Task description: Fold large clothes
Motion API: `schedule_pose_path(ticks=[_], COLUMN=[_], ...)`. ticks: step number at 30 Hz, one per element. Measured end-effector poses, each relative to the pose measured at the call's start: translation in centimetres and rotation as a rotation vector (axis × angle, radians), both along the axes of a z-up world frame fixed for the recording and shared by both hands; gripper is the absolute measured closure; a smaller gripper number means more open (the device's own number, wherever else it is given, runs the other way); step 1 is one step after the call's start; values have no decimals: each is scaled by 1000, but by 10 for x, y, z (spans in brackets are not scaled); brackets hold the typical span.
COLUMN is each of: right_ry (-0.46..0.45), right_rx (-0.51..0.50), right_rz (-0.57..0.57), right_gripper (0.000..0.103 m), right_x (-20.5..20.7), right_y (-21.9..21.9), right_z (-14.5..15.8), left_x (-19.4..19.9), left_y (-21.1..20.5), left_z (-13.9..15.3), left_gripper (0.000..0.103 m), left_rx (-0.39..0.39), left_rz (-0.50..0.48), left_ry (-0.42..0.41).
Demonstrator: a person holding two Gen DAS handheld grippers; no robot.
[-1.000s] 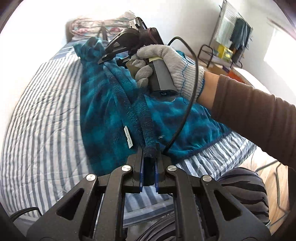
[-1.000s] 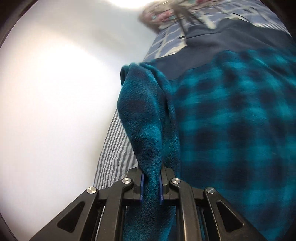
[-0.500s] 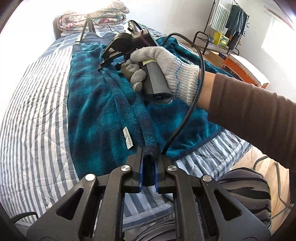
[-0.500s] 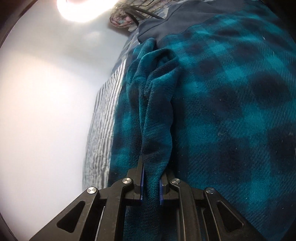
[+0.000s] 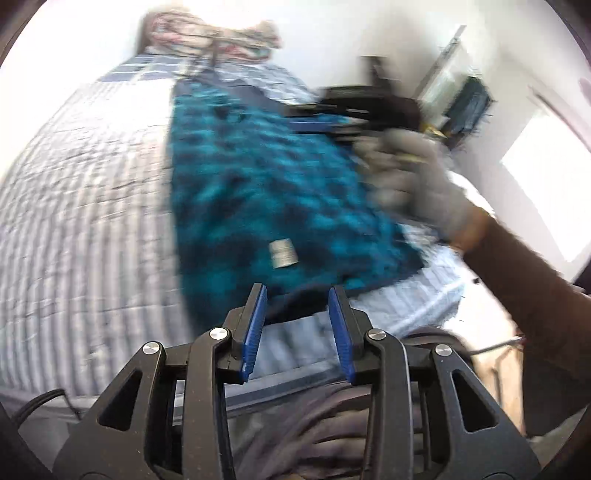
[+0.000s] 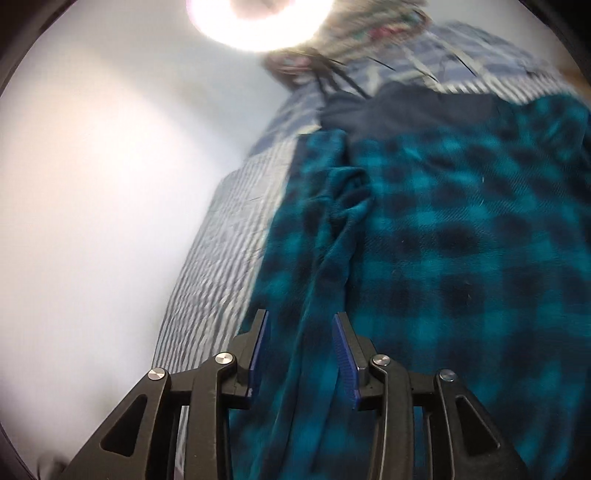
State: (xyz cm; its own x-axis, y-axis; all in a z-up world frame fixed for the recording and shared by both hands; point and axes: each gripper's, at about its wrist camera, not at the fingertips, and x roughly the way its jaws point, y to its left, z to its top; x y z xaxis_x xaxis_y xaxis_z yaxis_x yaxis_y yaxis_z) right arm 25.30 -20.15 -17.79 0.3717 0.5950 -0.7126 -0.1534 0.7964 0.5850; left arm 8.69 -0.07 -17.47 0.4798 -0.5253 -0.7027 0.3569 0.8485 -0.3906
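Note:
A teal and dark blue plaid fleece garment [image 5: 273, 192] lies spread on the striped bed [image 5: 74, 221], with a white label [image 5: 282, 253] near its near hem. My left gripper [image 5: 297, 295] is open and empty just over the near hem. My right gripper [image 6: 301, 325] is open, and a bunched fold of the garment [image 6: 332, 258] lies between and beyond its jaws. In the left wrist view the right gripper [image 5: 332, 125] shows blurred, held in a gloved hand [image 5: 413, 184] over the garment's right side.
A floral pillow [image 5: 210, 29] and a dark tripod [image 5: 214, 55] are at the head of the bed. A white wall [image 6: 92, 221] runs along the bed's far side. A clothes rack [image 5: 465, 96] stands by the window on the right. My striped trousers [image 5: 332, 424] are below the left gripper.
Both grippers have opened and let go of the garment's folded edge. The fold now lies flat on the bed. Both views are blurred by motion as the grippers pull back.

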Motion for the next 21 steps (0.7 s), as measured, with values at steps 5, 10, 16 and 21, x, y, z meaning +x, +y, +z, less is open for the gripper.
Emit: schedule_pose_path(ticks=[5, 10, 16, 21], right_ry=[-43, -25, 5, 35], right_rx=[-58, -144, -273, -237], right_rz=[140, 215, 151, 96], right_gripper=[65, 64, 50, 50], right_x=[-58, -77, -24, 11], right_y=[9, 37, 40, 36], right_z=[15, 10, -4, -11], left_x=[5, 10, 22, 32], left_y=[27, 26, -24, -48], left_z=[-13, -16, -19, -39], left_gripper=[68, 68, 68, 68], left_rx=[-36, -98, -44, -18], left_rz=[76, 88, 13, 29], left_ry=[32, 81, 70, 106])
